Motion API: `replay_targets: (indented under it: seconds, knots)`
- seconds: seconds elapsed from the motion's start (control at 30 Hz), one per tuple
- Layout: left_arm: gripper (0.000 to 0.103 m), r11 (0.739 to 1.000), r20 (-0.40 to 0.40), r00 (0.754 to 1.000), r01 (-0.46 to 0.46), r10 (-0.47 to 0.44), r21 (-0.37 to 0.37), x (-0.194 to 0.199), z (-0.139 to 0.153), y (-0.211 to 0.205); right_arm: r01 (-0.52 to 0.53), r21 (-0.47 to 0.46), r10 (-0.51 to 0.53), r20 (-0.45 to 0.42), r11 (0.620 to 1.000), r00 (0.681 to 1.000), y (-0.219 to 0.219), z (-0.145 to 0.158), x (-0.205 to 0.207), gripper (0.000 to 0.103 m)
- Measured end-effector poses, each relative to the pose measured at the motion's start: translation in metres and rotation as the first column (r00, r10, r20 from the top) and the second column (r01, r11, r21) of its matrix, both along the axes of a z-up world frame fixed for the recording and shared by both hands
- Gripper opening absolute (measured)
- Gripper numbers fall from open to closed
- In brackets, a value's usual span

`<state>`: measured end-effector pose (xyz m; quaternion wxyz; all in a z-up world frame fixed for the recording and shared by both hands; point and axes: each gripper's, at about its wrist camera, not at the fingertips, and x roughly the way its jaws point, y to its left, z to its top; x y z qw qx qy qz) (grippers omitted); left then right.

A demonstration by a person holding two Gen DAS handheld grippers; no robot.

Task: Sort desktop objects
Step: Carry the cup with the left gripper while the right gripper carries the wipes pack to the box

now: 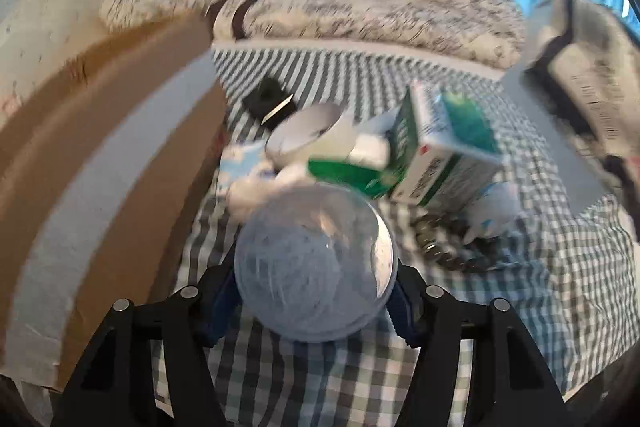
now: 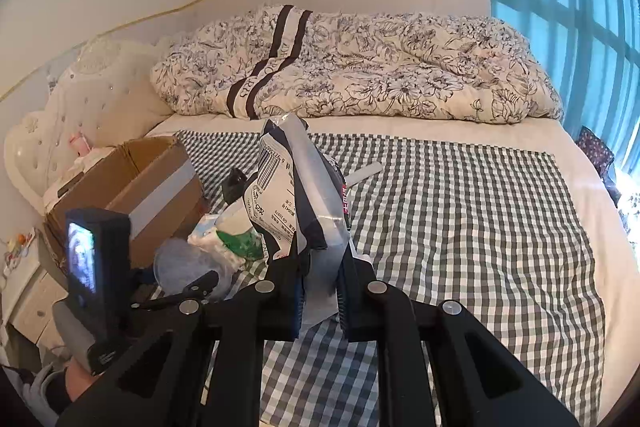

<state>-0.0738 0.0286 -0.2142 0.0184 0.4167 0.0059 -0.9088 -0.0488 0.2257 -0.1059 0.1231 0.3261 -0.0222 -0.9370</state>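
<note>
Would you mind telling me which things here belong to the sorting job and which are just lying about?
Part of the job:
- clear round container, held in the left hand-held gripper
- snack packet, held in the right hand-held gripper
- green carton
- cardboard box

Just lying about:
- floral duvet
- checked cloth

Both wrist views: checkered cloth [image 2: 460, 211] close.
</note>
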Motion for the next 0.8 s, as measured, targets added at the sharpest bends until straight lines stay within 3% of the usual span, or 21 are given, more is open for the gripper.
replay_targets:
  seconds: [0.8]
  knots:
    - [0.063,0.998,-0.233,0.97,0.062,-0.065,-0.021,0.028,0.09,0.005,0.039,-0.038,-0.041,-0.054,0.998,0.998,0.006,0.026,0.006,0.012]
